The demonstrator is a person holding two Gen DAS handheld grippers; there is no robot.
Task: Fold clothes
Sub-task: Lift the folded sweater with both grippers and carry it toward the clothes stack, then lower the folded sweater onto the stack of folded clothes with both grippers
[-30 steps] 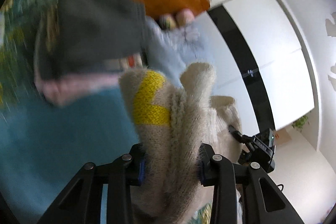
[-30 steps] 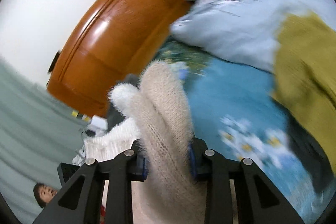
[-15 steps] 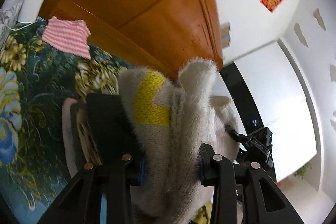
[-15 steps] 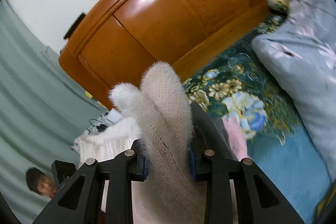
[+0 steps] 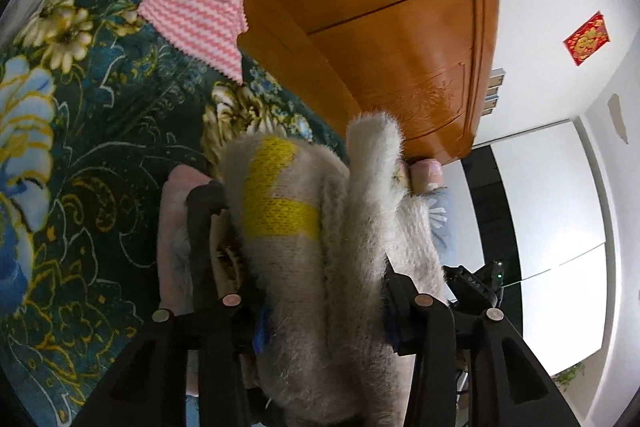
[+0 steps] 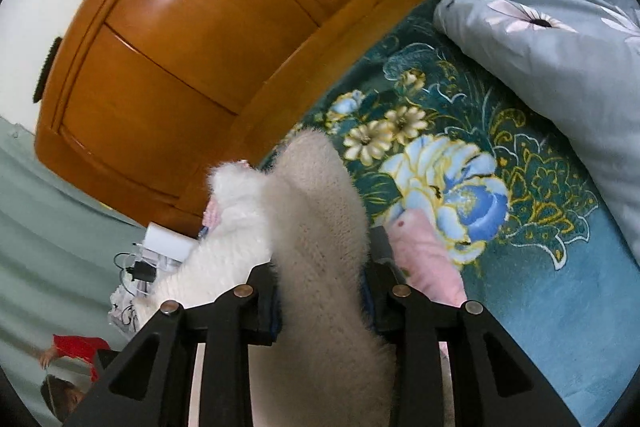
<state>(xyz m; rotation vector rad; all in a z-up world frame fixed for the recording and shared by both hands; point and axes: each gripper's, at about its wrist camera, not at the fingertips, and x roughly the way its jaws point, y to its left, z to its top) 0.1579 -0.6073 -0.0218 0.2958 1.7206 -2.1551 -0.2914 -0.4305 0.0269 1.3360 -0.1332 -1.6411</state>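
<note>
Left wrist: opening tool (image 5: pixel 324 323) around sweater (image 5: pixel 304 227)

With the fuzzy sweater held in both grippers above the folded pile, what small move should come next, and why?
Probably lower it a little more. The fuzzy cream sweater sits bunched between the pads of both the left hand-held gripper, whose jaws are opening, and the right hand-held gripper, with the folded pile just below.
</note>
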